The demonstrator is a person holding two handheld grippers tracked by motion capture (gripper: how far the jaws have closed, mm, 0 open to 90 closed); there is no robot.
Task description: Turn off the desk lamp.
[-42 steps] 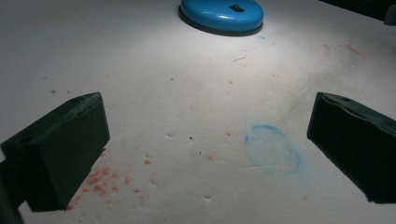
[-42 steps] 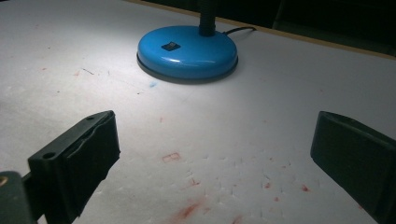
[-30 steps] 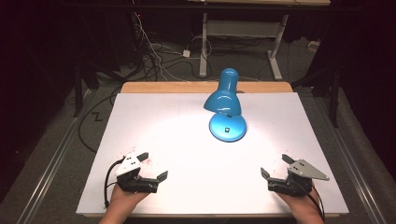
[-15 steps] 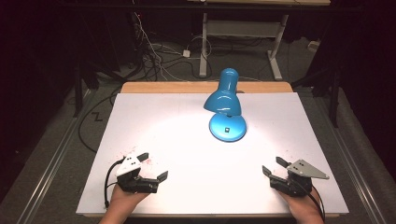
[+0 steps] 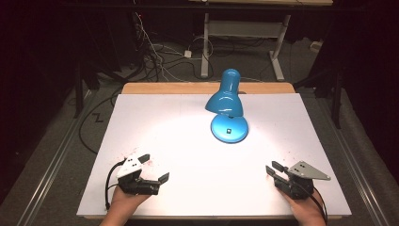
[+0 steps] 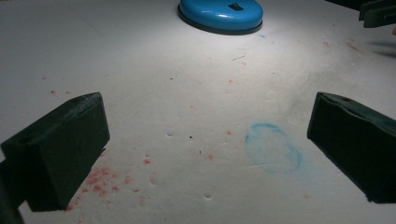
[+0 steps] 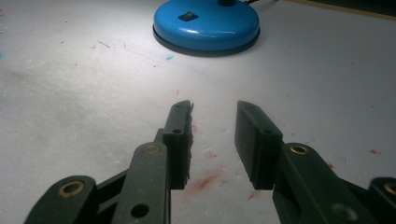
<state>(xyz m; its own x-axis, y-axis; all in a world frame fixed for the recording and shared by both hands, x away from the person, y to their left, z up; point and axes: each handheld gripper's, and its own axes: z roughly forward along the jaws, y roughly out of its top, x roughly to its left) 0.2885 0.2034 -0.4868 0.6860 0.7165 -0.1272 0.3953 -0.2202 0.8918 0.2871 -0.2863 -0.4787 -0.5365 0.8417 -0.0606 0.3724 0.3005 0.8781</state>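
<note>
Glossy blue lamp (image 5: 228,110), matte white table (image 5: 179,141)

Glossy blue lamp (image 5: 228,108) on a matt, pitted white table (image 5: 164,141).

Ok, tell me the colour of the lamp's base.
Glossy blue, with a black rim underneath: the lamp's base shows best in the right gripper view.

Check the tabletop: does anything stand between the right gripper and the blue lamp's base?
Nothing visible does. Between the right gripper and the lamp base lies bare white table, marked with flat red stains.
</note>
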